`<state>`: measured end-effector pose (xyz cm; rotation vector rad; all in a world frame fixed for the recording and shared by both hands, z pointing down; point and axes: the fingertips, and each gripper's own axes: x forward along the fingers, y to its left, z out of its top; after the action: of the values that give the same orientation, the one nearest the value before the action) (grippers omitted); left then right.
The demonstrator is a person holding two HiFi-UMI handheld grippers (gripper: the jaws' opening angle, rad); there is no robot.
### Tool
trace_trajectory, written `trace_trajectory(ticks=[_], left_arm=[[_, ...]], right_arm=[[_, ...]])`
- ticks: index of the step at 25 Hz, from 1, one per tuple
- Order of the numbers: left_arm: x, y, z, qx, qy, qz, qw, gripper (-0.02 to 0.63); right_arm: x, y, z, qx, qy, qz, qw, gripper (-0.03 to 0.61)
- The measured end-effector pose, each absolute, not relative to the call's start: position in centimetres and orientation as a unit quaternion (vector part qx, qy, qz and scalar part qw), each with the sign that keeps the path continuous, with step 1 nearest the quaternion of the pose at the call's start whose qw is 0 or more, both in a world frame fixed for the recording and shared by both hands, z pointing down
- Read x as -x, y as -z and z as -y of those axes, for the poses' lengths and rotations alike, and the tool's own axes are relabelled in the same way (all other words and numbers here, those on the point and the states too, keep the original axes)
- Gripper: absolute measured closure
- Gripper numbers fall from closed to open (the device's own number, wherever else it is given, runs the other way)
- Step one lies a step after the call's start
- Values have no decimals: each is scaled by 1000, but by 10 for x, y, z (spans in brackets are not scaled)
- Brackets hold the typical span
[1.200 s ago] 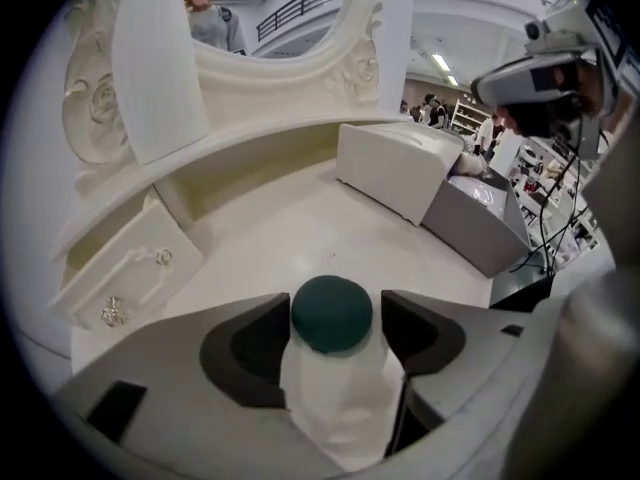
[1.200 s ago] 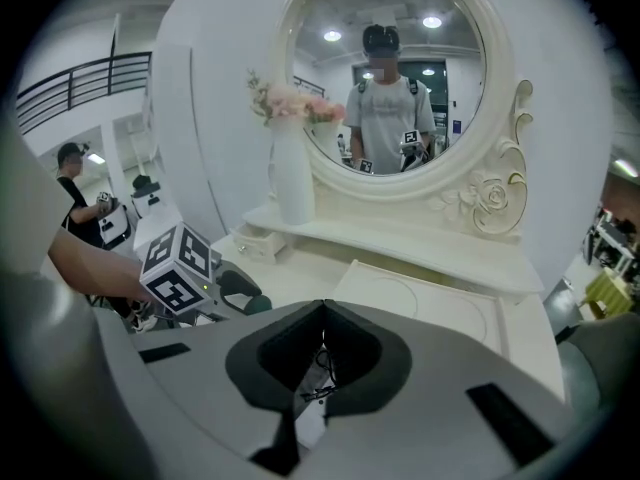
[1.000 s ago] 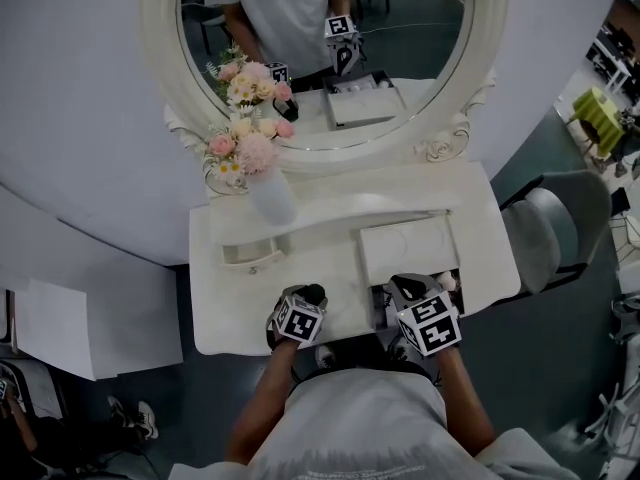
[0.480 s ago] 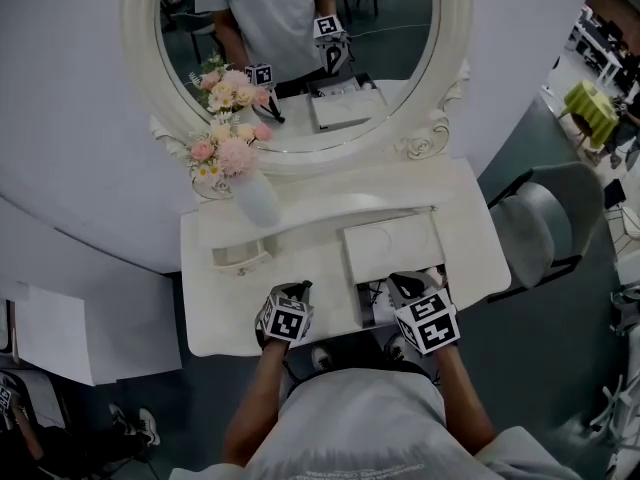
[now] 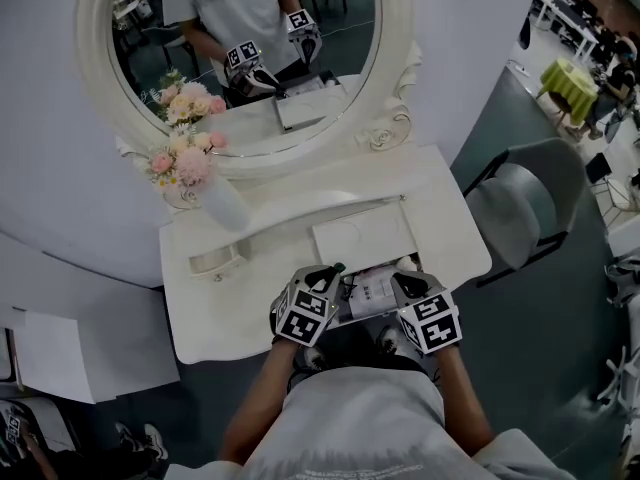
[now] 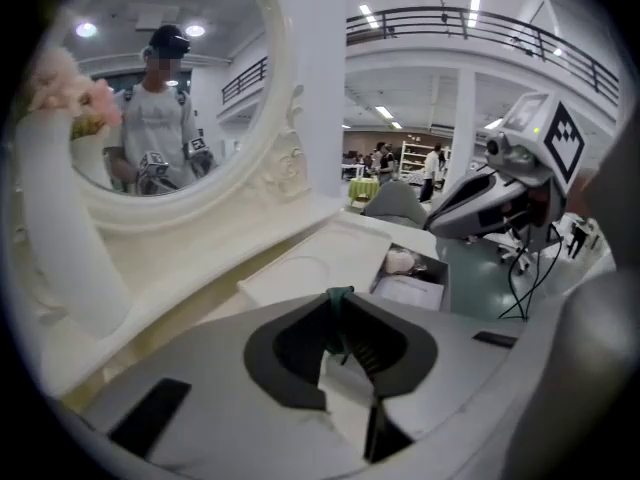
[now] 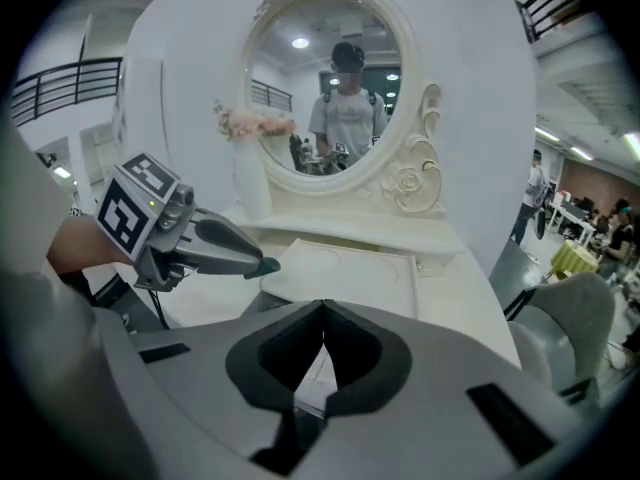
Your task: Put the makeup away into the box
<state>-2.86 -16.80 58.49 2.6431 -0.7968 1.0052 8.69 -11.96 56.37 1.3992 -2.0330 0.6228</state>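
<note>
The box [image 5: 409, 263] is an open compartment sunk in the white vanity top, its flat lid [image 5: 362, 238] folded back behind it. Papers and a pale pink puff [image 6: 401, 260] lie inside. My left gripper [image 5: 338, 269] hangs over the box's left edge, shut on a small dark green makeup item [image 6: 339, 318] that shows as a teal tip [image 7: 268, 264] in the right gripper view. My right gripper [image 5: 400, 282] hovers at the box's right side, jaws [image 7: 322, 320] shut together with nothing between them.
A white vase of pink flowers [image 5: 220, 202] stands at the back left before the oval mirror [image 5: 250, 58]. A small open drawer [image 5: 215, 260] sits in the raised shelf at the left. A grey chair [image 5: 520, 213] stands right of the table.
My left gripper has closed on the dark item on the tabletop, risen, and moved right to the box. The right gripper has shifted a little at the box's right side.
</note>
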Motion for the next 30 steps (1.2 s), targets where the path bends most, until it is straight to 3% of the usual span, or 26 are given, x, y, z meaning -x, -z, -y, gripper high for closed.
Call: trace_trajectory(ticks=[11, 23, 30], left_arm=[[-85, -641, 96, -897, -424, 102, 72, 540], [-78, -653, 91, -888, -445, 78, 91, 365], [-57, -634, 106, -893, -426, 108, 92, 336]], right_arm=[[-156, -569, 75, -582, -264, 715, 282, 577], [-167, -575, 65, -585, -273, 708, 286, 577], [-142, -571, 88, -557, -257, 732, 296, 577]])
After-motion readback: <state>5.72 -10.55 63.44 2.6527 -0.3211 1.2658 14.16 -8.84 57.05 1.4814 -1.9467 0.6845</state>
